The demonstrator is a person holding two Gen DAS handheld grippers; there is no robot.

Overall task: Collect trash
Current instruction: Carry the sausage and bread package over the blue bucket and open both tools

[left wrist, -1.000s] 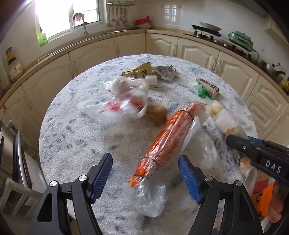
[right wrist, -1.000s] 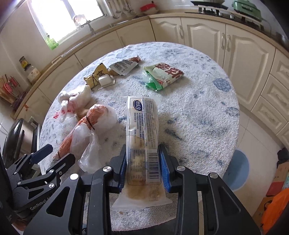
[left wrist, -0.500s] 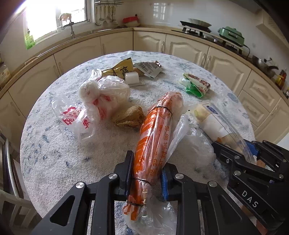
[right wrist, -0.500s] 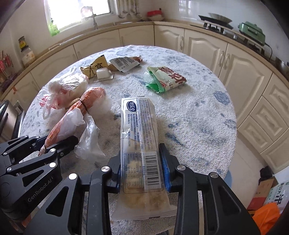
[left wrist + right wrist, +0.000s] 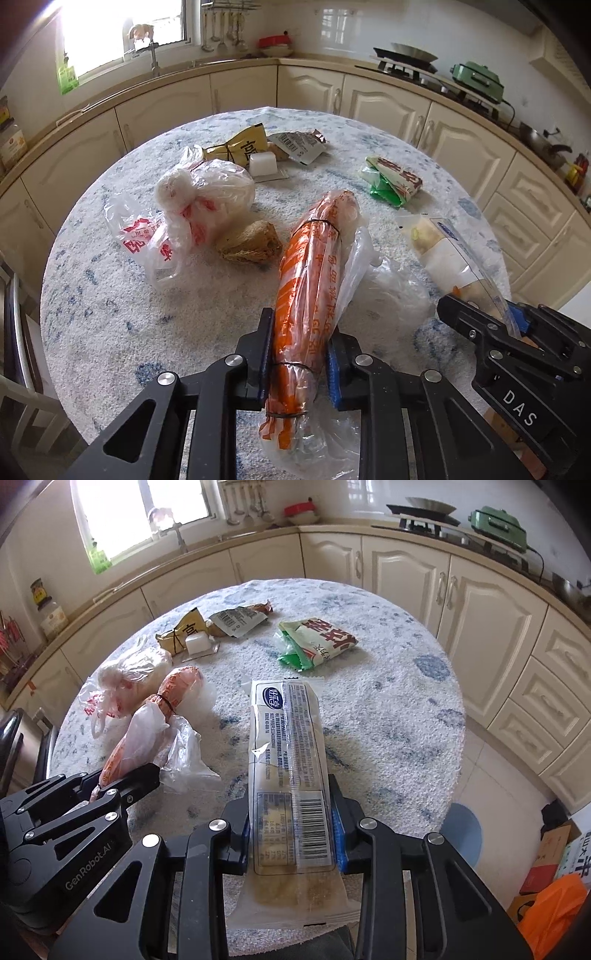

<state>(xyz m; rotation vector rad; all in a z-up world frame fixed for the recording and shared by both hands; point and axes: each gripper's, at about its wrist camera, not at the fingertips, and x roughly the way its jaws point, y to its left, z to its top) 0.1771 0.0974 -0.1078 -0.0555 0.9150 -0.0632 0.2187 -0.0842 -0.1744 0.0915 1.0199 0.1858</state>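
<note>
I see an orange-striped roll (image 5: 314, 280), a white-and-clear wrapper (image 5: 291, 768), a green-and-red packet (image 5: 317, 642), and the blue-speckled white surface (image 5: 388, 709).

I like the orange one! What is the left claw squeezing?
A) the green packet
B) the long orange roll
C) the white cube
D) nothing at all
B: in the left wrist view the left claw has both its pads pressed on the near end of the orange roll.
</note>
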